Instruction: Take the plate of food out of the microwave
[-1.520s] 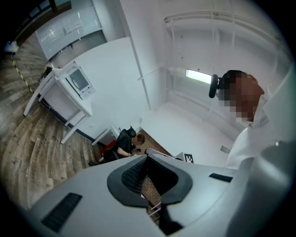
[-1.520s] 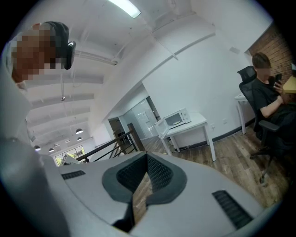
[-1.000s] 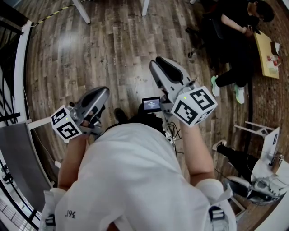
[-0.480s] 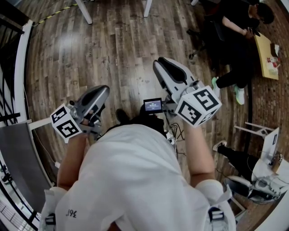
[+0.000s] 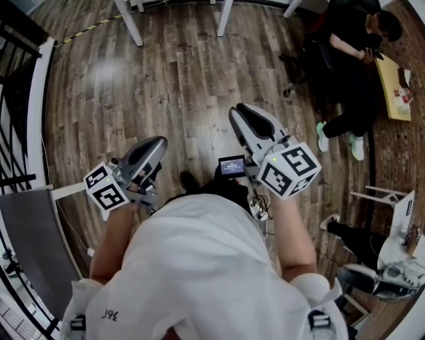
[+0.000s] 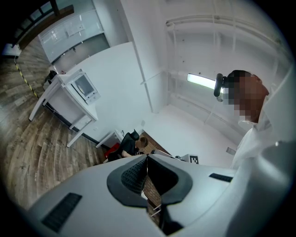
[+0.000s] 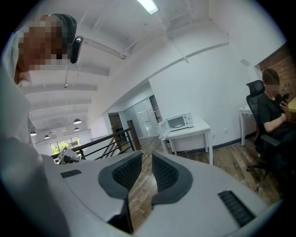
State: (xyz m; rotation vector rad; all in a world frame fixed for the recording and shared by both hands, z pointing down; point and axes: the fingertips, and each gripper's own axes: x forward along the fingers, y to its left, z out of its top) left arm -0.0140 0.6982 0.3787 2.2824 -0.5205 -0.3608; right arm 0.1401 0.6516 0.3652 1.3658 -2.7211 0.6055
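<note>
No plate of food shows in any view. A white microwave [image 7: 179,121] stands far off on a white table [image 7: 194,132] in the right gripper view, its door seemingly swung open to the left. The left gripper view also shows a microwave [image 6: 83,85] on a white table [image 6: 69,99] in the distance. My left gripper [image 5: 158,141] is held out over the wood floor, its jaws shut with nothing between them [image 6: 147,157]. My right gripper [image 5: 240,109] points forward beside it, its jaws [image 7: 147,155] a narrow gap apart and empty.
A seated person in black [image 5: 352,40] is at a desk [image 5: 392,80] at the upper right. A black railing [image 5: 13,133] runs along the left. White table legs [image 5: 129,20] stand at the top. White equipment [image 5: 392,265] sits at the lower right.
The floor has slid down the head view and more of the table legs show at the top. Both grippers sit slightly lower in the picture. Their jaws look the same.
</note>
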